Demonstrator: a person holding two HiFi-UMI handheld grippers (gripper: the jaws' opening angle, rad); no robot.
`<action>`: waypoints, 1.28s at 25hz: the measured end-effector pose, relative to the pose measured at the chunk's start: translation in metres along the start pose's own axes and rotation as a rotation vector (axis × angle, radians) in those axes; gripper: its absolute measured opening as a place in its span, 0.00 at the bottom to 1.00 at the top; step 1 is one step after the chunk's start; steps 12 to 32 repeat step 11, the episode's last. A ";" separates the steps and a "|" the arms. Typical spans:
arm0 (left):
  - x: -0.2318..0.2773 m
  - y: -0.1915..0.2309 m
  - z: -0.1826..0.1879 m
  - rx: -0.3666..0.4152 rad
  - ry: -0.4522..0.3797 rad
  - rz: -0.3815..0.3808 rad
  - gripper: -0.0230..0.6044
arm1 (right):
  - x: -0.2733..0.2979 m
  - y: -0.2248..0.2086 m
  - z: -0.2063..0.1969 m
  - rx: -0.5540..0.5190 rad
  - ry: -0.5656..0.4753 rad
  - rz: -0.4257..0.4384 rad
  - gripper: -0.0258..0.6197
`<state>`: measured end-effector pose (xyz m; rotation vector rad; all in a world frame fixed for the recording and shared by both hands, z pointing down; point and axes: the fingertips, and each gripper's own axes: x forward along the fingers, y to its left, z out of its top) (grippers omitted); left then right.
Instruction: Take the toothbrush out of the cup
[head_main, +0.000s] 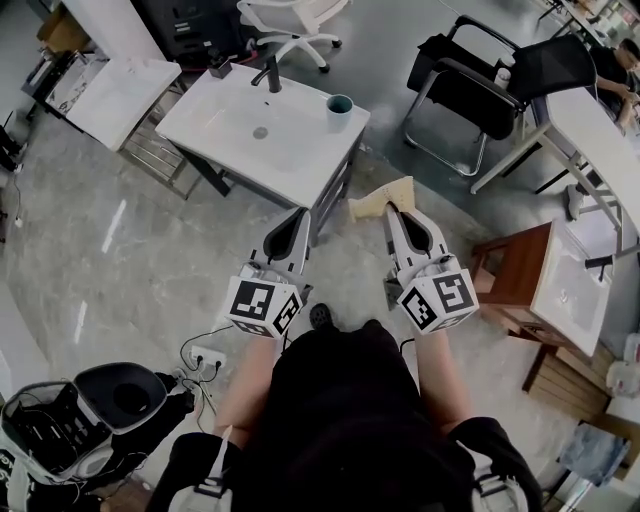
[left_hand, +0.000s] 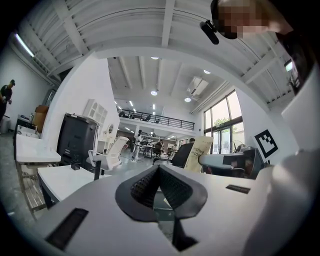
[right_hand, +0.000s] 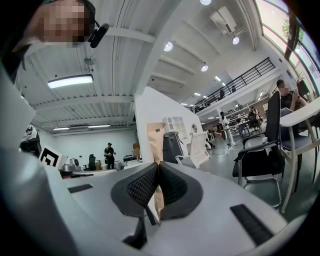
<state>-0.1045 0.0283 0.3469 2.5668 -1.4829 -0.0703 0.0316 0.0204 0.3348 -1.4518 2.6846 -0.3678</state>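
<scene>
A teal cup (head_main: 340, 105) stands on the far right corner of the white washbasin top (head_main: 300, 150); no toothbrush shows in it. Both grippers point level toward the basin, short of its near edge. My right gripper (head_main: 392, 210) is shut on a flat tan paper packet (head_main: 378, 198), which sticks out past the jaws (right_hand: 156, 137). In the right gripper view the right gripper (right_hand: 158, 165) has the paper pinched between its pads. My left gripper (head_main: 300, 216) is shut with nothing in it, its tips meeting (left_hand: 159, 168). The packet (left_hand: 199, 152) also shows in the left gripper view, to the right.
A black faucet (head_main: 270, 72) stands at the basin's back. A black chair (head_main: 480, 80) and a white table (head_main: 590, 120) are to the right, and a wooden stand with a second basin (head_main: 540, 275) is nearer. A power strip (head_main: 205, 358) lies on the floor.
</scene>
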 end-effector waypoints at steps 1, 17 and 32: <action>0.001 -0.001 0.000 0.000 0.000 -0.002 0.06 | -0.001 0.000 0.001 -0.003 -0.002 0.000 0.09; 0.006 -0.008 0.001 0.004 -0.004 -0.011 0.06 | -0.008 -0.007 0.001 -0.005 0.015 -0.013 0.09; 0.006 -0.008 0.001 0.004 -0.004 -0.011 0.06 | -0.008 -0.007 0.001 -0.005 0.015 -0.013 0.09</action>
